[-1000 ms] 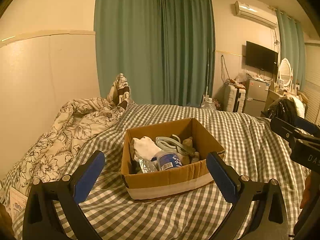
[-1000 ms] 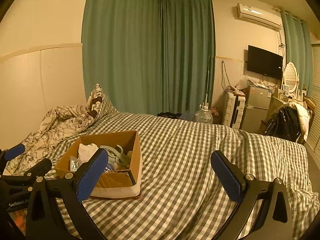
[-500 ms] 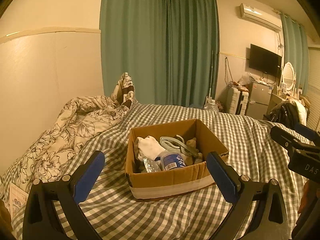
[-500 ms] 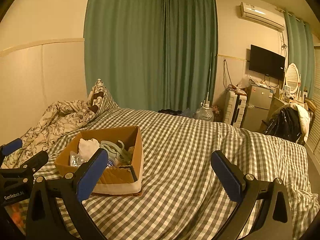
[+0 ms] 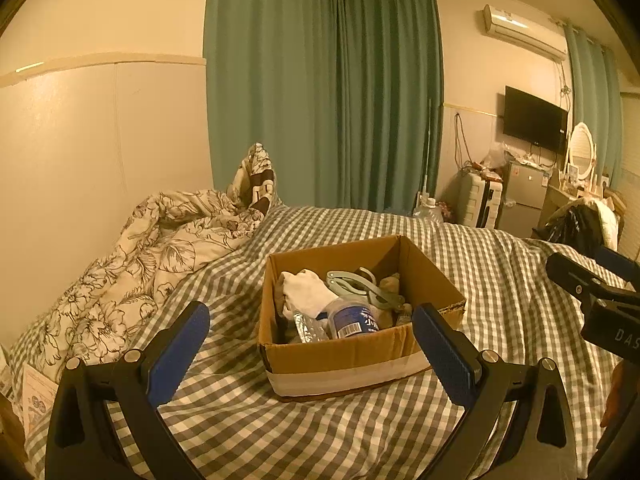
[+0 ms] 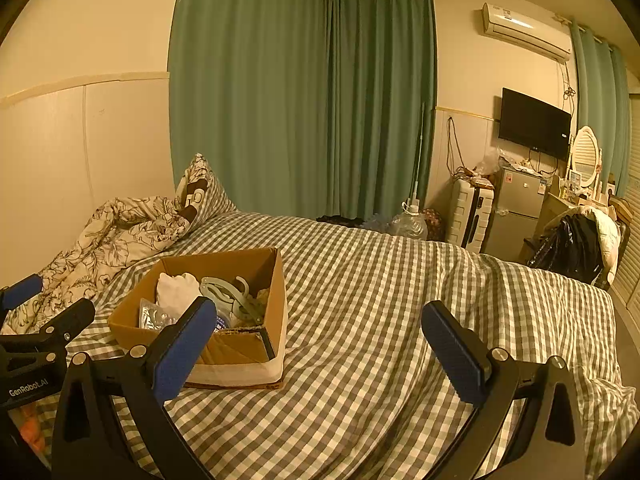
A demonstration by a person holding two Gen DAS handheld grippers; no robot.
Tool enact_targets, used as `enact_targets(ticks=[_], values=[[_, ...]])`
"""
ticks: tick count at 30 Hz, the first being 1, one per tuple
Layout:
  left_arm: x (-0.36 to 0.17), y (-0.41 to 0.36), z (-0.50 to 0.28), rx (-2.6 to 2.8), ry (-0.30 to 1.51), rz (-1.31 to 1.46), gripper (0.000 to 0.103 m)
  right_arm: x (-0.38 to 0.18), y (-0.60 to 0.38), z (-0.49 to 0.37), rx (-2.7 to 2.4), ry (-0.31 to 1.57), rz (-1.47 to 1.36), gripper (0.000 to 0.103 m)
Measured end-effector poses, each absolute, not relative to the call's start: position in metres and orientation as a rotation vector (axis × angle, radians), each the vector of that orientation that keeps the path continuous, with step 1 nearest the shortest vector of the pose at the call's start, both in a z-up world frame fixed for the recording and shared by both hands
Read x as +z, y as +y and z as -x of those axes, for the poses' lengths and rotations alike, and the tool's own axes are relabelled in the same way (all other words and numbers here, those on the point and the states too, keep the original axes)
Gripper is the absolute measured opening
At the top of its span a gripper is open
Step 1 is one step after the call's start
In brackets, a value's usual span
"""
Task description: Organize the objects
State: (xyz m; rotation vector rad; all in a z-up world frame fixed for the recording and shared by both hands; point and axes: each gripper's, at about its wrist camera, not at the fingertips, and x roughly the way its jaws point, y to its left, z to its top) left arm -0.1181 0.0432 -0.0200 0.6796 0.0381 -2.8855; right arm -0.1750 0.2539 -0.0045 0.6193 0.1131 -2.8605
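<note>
An open cardboard box (image 5: 344,356) sits on the checked bedspread (image 5: 500,264). It holds a white cloth (image 5: 306,290), grey-green hangers (image 5: 352,282), a blue-labelled bottle (image 5: 356,320), a clear plastic packet (image 5: 306,326) and other small items. My left gripper (image 5: 310,344) is open and empty, just in front of the box. My right gripper (image 6: 318,338) is open and empty, to the right of the box (image 6: 240,356), over the bedspread (image 6: 400,280). Each gripper shows at the edge of the other's view.
A floral duvet (image 5: 132,264) and a pillow (image 5: 256,184) lie heaped at the left by the wall. Green curtains (image 5: 328,96) hang behind the bed. A suitcase (image 6: 470,216), a small fridge (image 6: 516,208), a TV (image 6: 534,122) and a chair with clothes (image 6: 576,240) stand at the right.
Both grippers have moved slightly nearer to the box and a little rightwards; the box looks larger. Both stay open and empty.
</note>
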Motion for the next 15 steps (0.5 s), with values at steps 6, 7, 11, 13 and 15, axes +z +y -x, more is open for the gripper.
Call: enact_targets(ticks=[6, 7, 11, 13, 15], values=[[-0.02, 0.0431, 0.1181, -2.881, 0.043, -0.681, 0.103, -0.0046, 0.2536, 0.1751, -2.858, 0.117, -0.626, 0.103], [-0.0199, 0.0428, 0.1181, -2.88, 0.046, -0.682, 0.103, -0.0049, 0.2535, 0.1748, -2.857, 0.118, -0.626, 0.103], [-0.0198, 0.0427, 0.1181, -2.877, 0.049, -0.682, 0.103, -0.0058, 0.2533, 0.1742, -2.855, 0.123, -0.629, 0.103], [-0.0199, 0.0427, 0.1176, -2.875, 0.047, -0.684, 0.103, -0.006, 0.2529, 0.1745, -2.854, 0.125, -0.631, 0.103], [-0.0204, 0.0429, 0.1178, -2.875, 0.045, -0.685, 0.103, -0.006, 0.2529, 0.1744, -2.853, 0.128, -0.633, 0.103]])
